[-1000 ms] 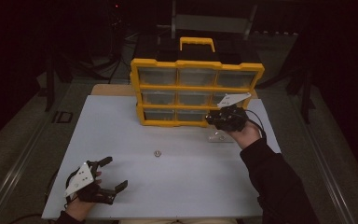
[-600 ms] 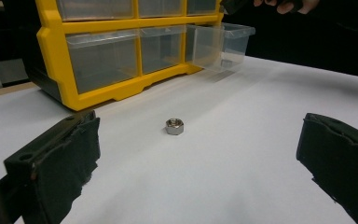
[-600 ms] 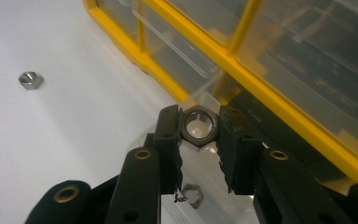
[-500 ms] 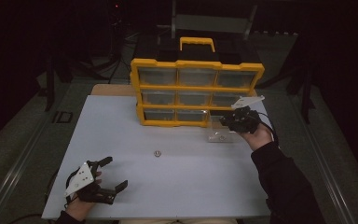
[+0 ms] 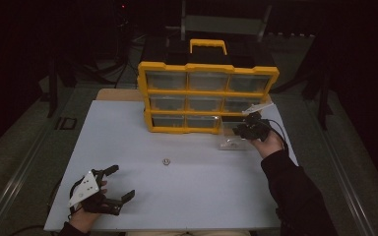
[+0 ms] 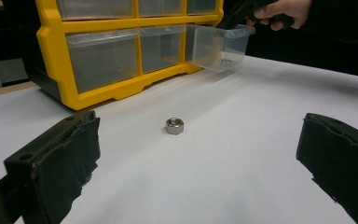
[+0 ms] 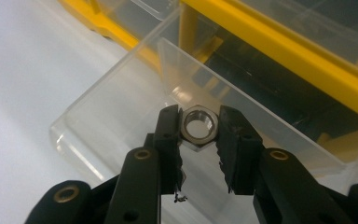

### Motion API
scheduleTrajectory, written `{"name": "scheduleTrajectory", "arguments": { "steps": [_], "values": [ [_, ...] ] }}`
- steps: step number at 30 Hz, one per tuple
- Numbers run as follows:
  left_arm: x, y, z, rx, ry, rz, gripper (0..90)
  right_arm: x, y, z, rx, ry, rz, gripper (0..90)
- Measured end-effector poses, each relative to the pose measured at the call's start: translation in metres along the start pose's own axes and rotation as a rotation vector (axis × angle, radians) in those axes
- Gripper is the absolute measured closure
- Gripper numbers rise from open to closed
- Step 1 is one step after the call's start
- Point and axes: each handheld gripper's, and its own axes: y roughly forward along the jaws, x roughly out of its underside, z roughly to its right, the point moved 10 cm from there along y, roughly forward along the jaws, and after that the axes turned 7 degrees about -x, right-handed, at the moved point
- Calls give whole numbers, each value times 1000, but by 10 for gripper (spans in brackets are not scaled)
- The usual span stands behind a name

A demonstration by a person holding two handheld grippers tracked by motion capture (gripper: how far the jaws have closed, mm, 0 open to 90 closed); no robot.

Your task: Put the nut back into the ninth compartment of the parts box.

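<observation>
A yellow organizer with clear drawers stands at the back of the white table. One clear drawer is pulled out at its lower right and rests on the table. My right gripper hovers over that drawer, shut on a steel hex nut held above the drawer's inside. A second hex nut lies loose mid-table, and it sits just ahead of my left gripper as. The left gripper rests near the front left edge, open and holding nothing.
The organizer's yellow frame and shut drawers rise at the far left of the left gripper view, with the pulled-out drawer beyond. A sleeve crosses the table's right side. Dark floor surrounds the table.
The right gripper has shifted slightly right and lower, over the pulled-out drawer. The left gripper and the loose nut have not moved.
</observation>
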Motion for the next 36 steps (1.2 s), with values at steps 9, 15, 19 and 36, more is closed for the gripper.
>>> {"name": "scheduleTrajectory", "arguments": {
  "steps": [9,15,19,36],
  "values": [
    [0,0,0,0,-1,0,0,-3,8,-1,-27,18,-47,702],
    [0,0,0,-1,0,1,0,-2,10,0,-27,48,-68,657],
    [0,0,0,0,-1,0,0,-4,4,-2,-43,83,-45,472],
    [0,0,0,-1,0,0,0,-19,-26,-23,-71,104,24,106]
  ]
}}
